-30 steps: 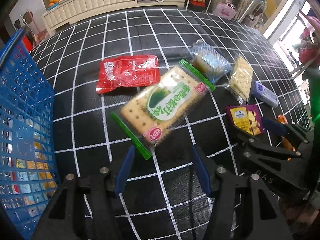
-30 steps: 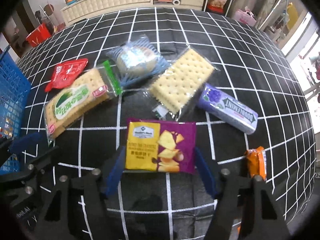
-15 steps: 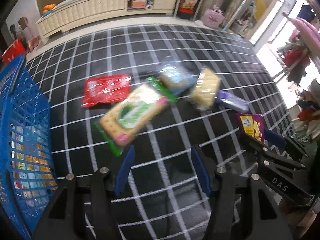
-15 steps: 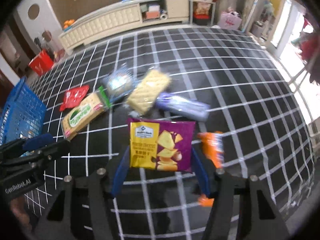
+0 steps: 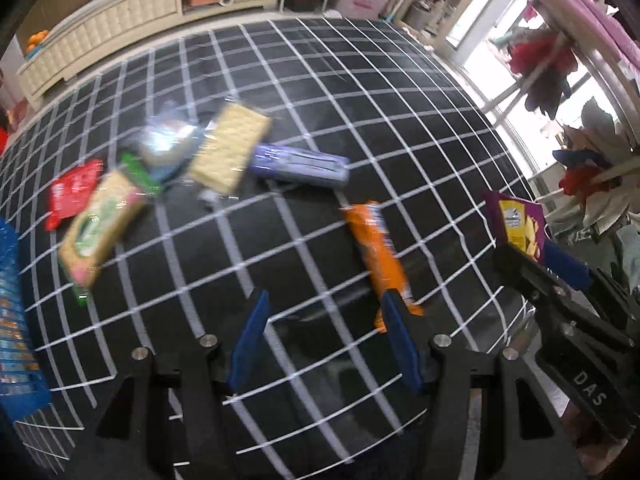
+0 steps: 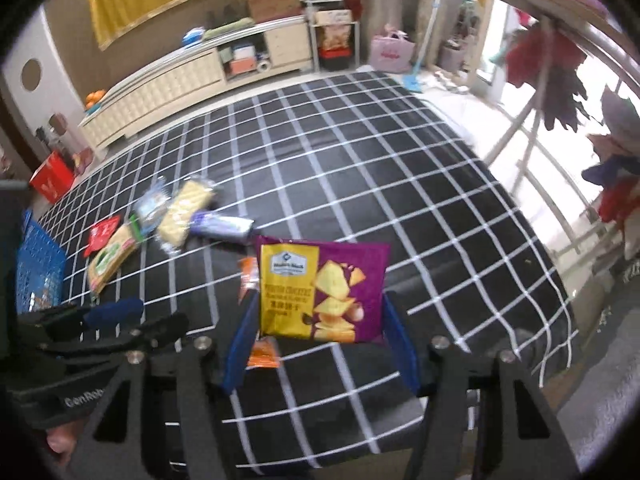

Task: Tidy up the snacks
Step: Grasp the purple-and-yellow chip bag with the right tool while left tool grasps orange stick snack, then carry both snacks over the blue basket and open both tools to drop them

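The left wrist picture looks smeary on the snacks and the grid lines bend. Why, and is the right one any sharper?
Left wrist view: motion blur smears the green cracker pack and the orange packet; the fisheye lens bows the grid cloth. Right wrist view: the purple chip bag reads sharp, the window glares white.

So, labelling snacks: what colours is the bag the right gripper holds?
Purple and yellow bag; right wrist view.

Daylight floods in from the windows [image 6: 560, 152], which are blown out to white. The checked surface [image 5: 360, 128] carries a pale sheen on the window side. The left wrist view is motion-blurred, smearing the snacks [image 5: 224, 148]; the right is sharper. Fisheye bends the grid lines, and dark vignettes fill the corners.
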`<state>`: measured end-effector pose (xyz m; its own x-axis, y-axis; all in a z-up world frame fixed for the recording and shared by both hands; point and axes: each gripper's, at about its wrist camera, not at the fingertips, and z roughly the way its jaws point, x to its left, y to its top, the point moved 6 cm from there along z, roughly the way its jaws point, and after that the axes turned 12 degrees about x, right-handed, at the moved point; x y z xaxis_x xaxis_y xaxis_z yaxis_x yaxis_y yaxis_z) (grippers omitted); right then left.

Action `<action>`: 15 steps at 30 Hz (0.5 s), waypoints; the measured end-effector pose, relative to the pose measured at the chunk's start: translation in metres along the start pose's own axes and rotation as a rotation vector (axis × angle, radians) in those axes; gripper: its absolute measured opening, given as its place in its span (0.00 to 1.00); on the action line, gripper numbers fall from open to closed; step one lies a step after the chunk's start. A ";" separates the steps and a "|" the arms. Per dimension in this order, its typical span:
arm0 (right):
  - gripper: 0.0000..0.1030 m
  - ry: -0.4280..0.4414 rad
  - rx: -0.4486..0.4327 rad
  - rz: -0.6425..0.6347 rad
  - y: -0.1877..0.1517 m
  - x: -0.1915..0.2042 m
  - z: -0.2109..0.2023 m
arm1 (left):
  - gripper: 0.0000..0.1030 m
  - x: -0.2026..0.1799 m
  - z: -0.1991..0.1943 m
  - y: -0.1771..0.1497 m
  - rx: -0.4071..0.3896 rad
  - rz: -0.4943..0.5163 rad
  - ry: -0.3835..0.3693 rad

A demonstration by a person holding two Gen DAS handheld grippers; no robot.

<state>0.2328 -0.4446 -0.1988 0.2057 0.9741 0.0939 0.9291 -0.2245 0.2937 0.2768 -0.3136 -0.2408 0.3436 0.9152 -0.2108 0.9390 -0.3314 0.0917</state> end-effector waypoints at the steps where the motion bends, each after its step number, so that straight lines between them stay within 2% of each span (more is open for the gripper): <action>1: 0.63 0.002 -0.001 0.009 0.000 -0.006 0.002 | 0.54 -0.007 0.005 0.001 0.009 0.003 0.002; 5: 0.63 0.007 -0.001 0.036 -0.001 -0.025 0.006 | 0.54 -0.030 0.025 0.010 0.028 0.029 0.019; 11: 0.63 0.020 0.007 0.067 -0.001 -0.044 0.017 | 0.54 -0.030 0.047 0.027 0.039 0.007 0.057; 12: 0.63 0.021 0.011 0.070 -0.001 -0.045 0.019 | 0.51 -0.030 0.052 0.028 0.051 0.015 0.072; 15: 0.63 0.035 0.032 0.076 -0.002 -0.046 0.028 | 0.16 -0.033 0.063 0.029 0.077 0.029 0.065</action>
<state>0.2306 -0.4882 -0.2304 0.2657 0.9527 0.1476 0.9207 -0.2961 0.2540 0.2933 -0.3673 -0.2923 0.3714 0.9171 -0.1451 0.9278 -0.3725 0.0208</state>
